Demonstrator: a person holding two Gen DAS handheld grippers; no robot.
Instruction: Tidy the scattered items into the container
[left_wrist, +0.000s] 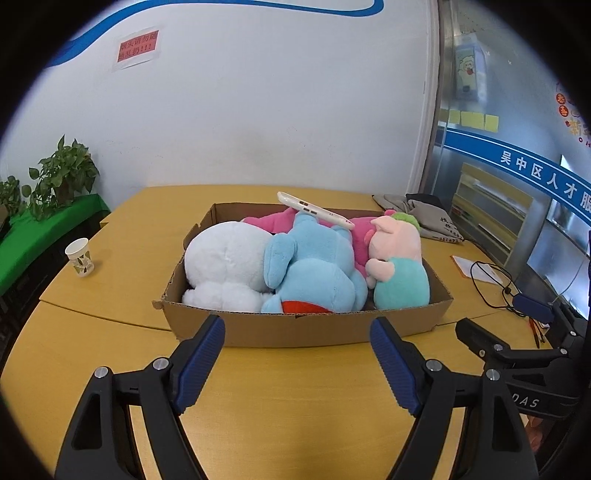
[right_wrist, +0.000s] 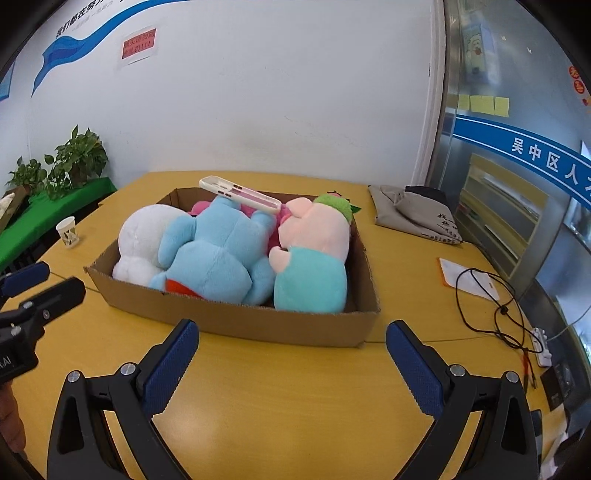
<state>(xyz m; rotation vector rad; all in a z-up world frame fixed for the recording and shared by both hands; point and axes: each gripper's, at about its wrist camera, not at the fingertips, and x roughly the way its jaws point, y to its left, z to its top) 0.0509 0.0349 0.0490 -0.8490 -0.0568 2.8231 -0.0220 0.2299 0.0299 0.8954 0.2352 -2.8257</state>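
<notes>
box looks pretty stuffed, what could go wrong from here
1. The phone case lies tilted on top of the blue plush and pink plush, not down in the cardboard box; a nudge could slide it off.
2. The plush toys bulge above the box rim, so the pig plush could tip out if the box is moved.
3. The cable on the table could snag the open right gripper.

A: Left gripper (left_wrist: 297, 334)? Wide open, jaws spread far apart, nothing between the blue pads (left_wrist: 201, 363). Held low, aimed straight ahead.

B: Same for the right gripper (right_wrist: 291, 338), jaws gaping, nothing pinched. Sitting side by side, each visible at the edge of the other's view. Bit of bare skin down in the corners too.
</notes>
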